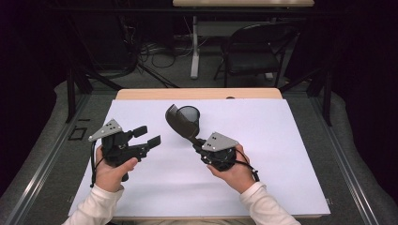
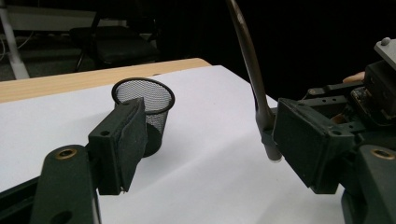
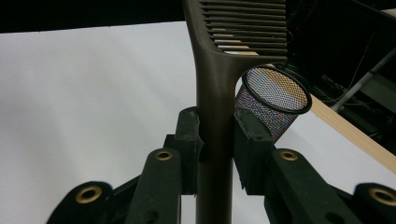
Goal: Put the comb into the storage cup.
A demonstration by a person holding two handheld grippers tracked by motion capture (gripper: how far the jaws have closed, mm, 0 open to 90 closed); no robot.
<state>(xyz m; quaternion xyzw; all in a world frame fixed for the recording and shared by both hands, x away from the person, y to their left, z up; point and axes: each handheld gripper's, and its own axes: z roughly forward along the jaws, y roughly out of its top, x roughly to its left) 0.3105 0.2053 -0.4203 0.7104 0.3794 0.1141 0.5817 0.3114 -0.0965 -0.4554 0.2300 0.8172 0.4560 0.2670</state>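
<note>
Between right gripper (image 3: 215, 135) jaws, spatula (image 3: 215, 93) clamped

Bare white sheet (image 1: 263, 154) all round; only the mesh cup (image 1: 190, 115) stands mid-table.

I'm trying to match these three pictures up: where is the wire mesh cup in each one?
High view: mesh cup at table centre, far side, behind the spatula.
Left gripper view: left of centre, behind the near jaw.
Right gripper view: right of centre, beside the spatula handle.
Shared landmark: the white sheet.
</note>
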